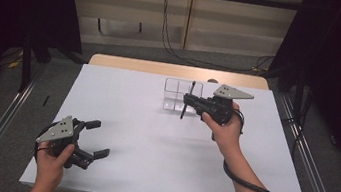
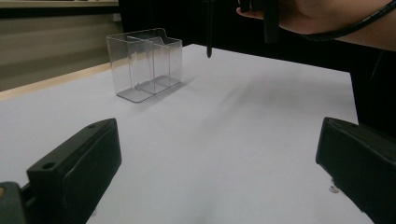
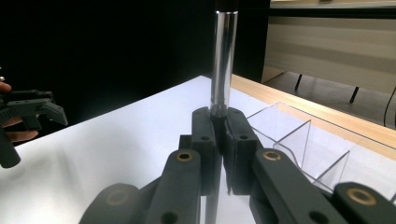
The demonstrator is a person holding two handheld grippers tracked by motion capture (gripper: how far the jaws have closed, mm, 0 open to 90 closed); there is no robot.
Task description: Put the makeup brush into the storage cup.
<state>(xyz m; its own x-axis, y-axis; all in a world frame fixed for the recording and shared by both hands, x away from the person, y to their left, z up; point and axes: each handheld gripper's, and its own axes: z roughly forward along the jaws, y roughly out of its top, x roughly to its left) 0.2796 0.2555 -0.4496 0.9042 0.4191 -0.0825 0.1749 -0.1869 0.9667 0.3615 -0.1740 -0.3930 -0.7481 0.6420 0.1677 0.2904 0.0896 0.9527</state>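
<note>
Nearest the person, the left gripper (image 1: 93, 138) rests low on the white table (image 1: 151, 149) with its jaws spread wide and nothing between them, well apart from the work. Farther out, the right gripper (image 1: 189, 100) has its jaws clamped tight on a pen (image 1: 187, 100), which it holds roughly upright, tip down, its long axis close to vertical and tilted only slightly. Just beyond and touching nothing, the clear divided box (image 1: 178, 96) stands on the table, its open top facing up. The pen hangs at the box's near right side, so the right hand is by far the nearer; the drop likely needs the tip carried over a compartment first.
</note>
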